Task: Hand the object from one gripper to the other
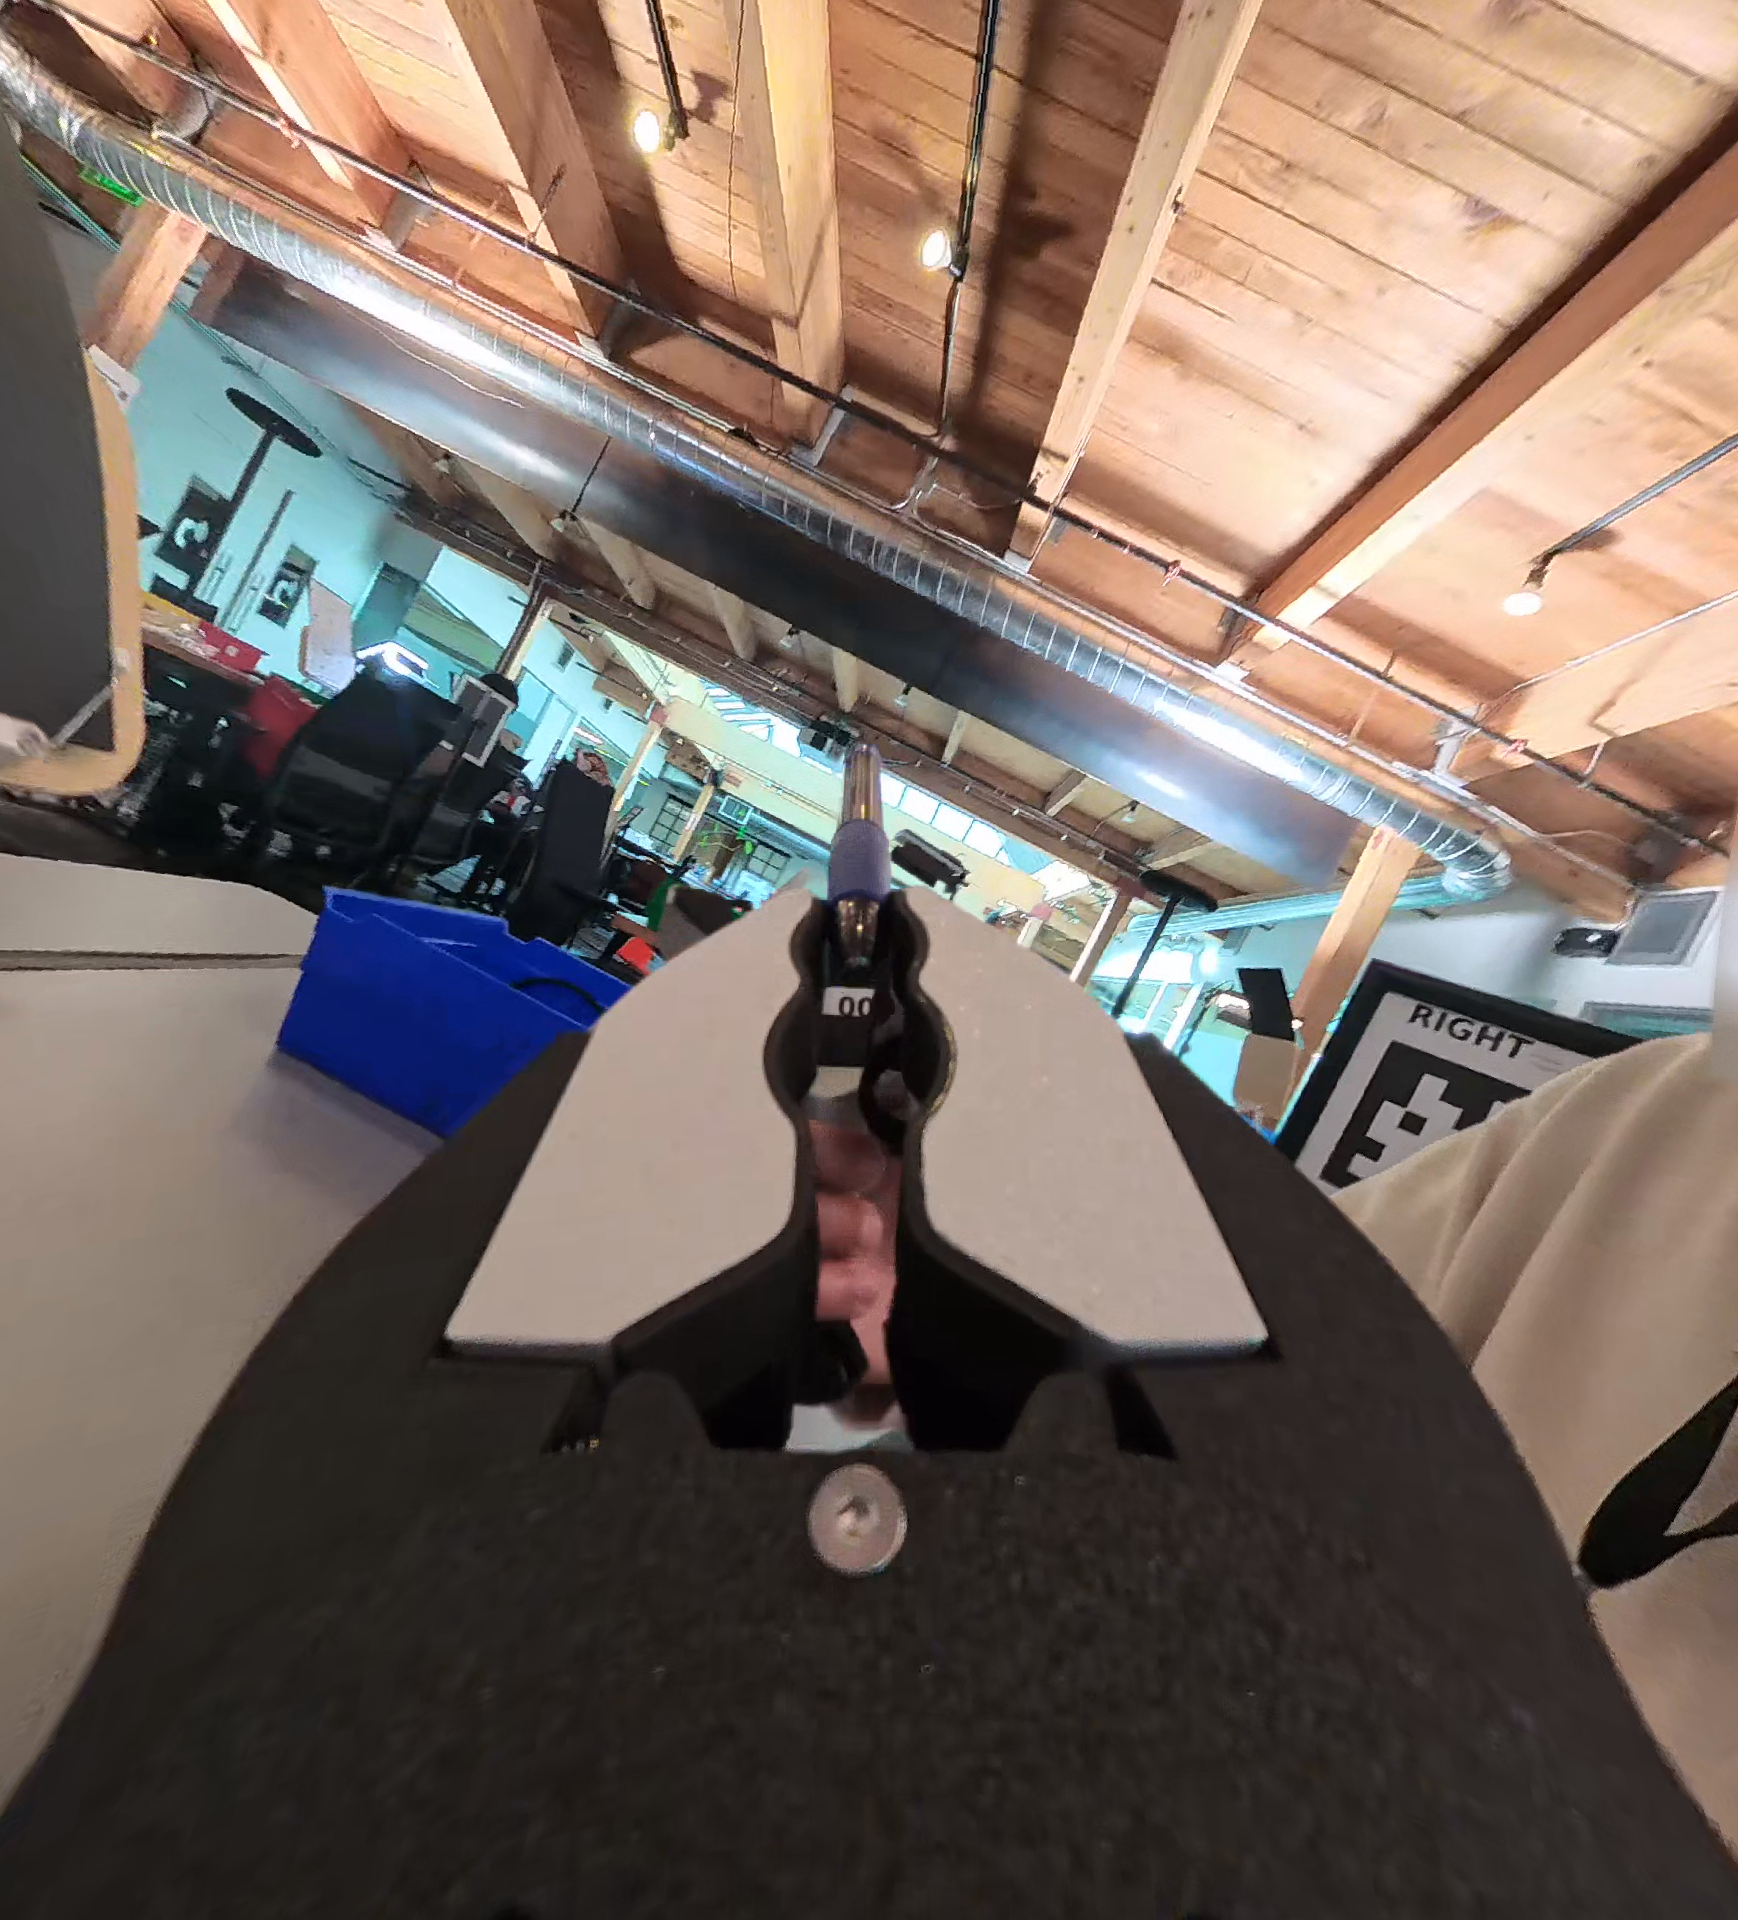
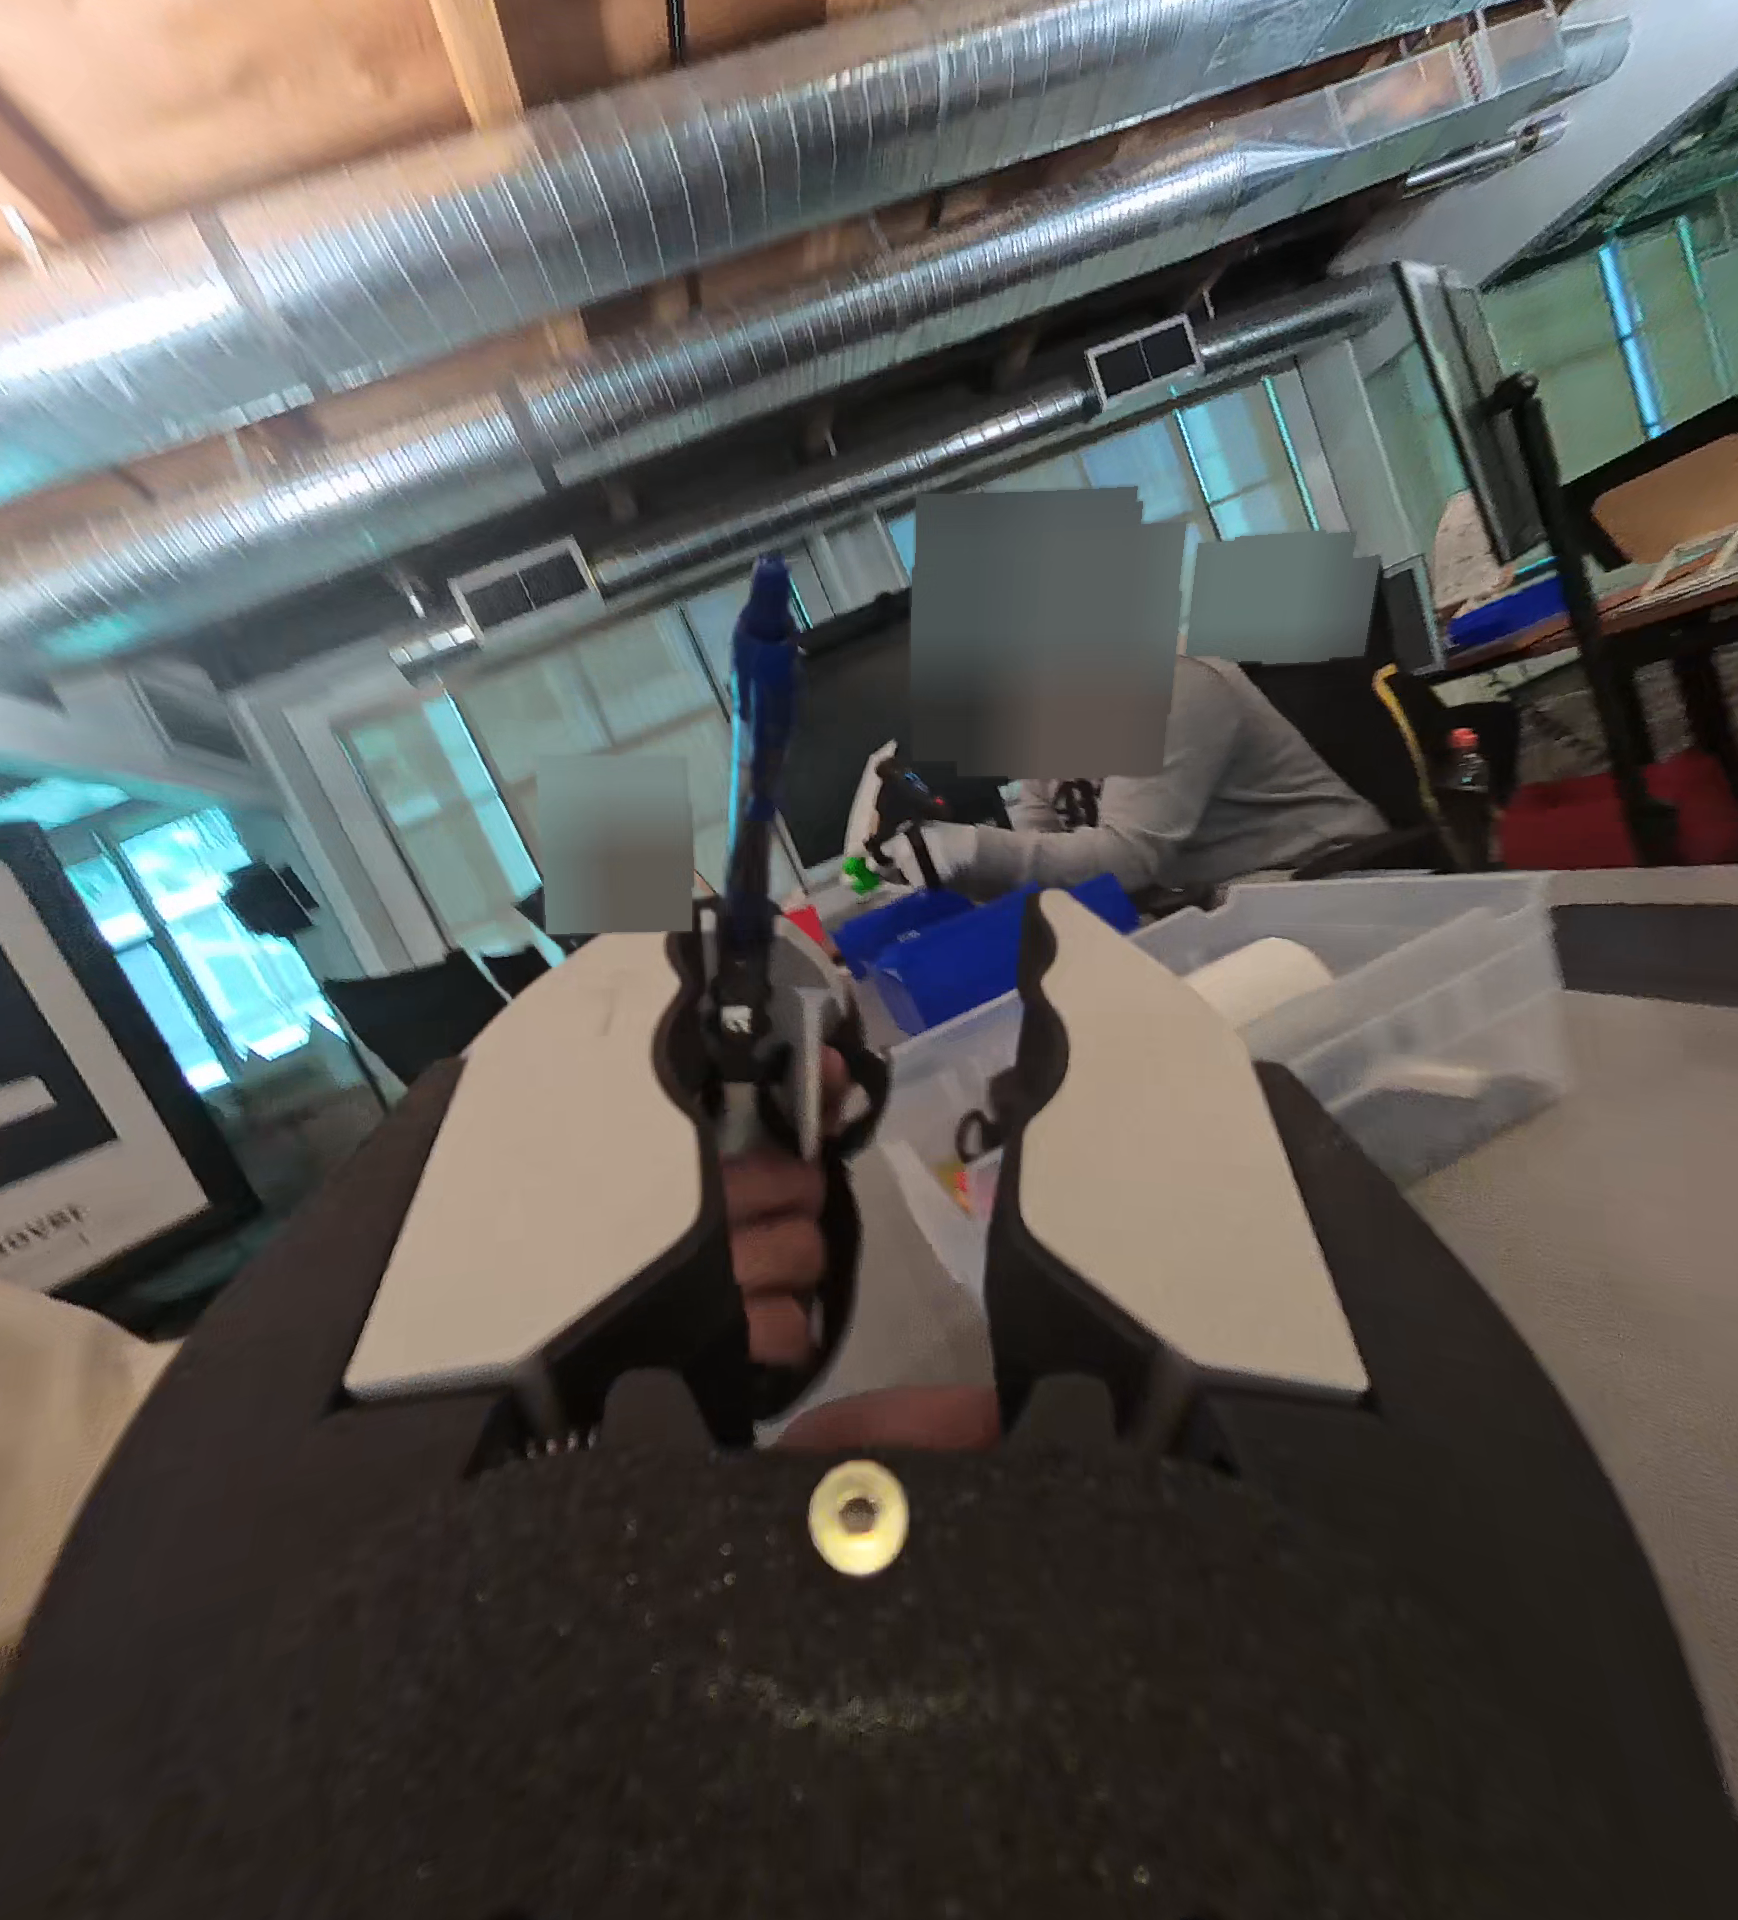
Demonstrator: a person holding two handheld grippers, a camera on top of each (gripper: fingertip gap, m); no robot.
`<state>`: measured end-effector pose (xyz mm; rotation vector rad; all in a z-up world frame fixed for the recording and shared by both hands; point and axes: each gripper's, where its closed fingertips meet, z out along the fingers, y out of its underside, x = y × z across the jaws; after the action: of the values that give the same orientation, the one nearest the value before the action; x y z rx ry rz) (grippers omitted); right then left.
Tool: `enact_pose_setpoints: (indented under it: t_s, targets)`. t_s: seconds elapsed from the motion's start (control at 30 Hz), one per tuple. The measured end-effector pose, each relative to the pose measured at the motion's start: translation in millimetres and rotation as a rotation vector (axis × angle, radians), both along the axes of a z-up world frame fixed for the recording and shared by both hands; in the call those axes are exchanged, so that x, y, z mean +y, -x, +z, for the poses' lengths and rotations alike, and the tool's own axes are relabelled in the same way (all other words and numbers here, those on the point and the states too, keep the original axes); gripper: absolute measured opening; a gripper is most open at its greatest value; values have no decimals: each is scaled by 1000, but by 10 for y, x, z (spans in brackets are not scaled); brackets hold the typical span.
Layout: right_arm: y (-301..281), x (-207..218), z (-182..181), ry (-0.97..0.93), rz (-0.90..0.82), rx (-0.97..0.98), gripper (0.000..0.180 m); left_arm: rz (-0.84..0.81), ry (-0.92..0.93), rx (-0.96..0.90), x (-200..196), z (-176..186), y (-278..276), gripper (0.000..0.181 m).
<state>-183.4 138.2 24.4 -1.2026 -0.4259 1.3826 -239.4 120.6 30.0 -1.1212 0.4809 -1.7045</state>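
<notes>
Blue pen upright in the air, clamped at the tips of my left gripper, my right gripper spread wide around it without touching, blue bin on the desk behind.

- The pen's lower barrel is hidden between the closed fingers of the left gripper.
- Right wrist view: ducts at 11 o'clock are motion-smeared.
- A marker board at 9 o'clock is cut by the edge.
</notes>
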Motion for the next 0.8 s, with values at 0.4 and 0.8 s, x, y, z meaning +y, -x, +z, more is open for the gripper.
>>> enact_pose_setpoints:
  t_s: [0.4, 0.8]
  targets:
    - [116, -27, 7, 59, -11, 49, 11, -82, 98, 59, 11, -296, -297, 10]
    - [-479, 401, 40, -79, -534, -468, 10, 147, 153, 461, 138, -751, -55, 61]
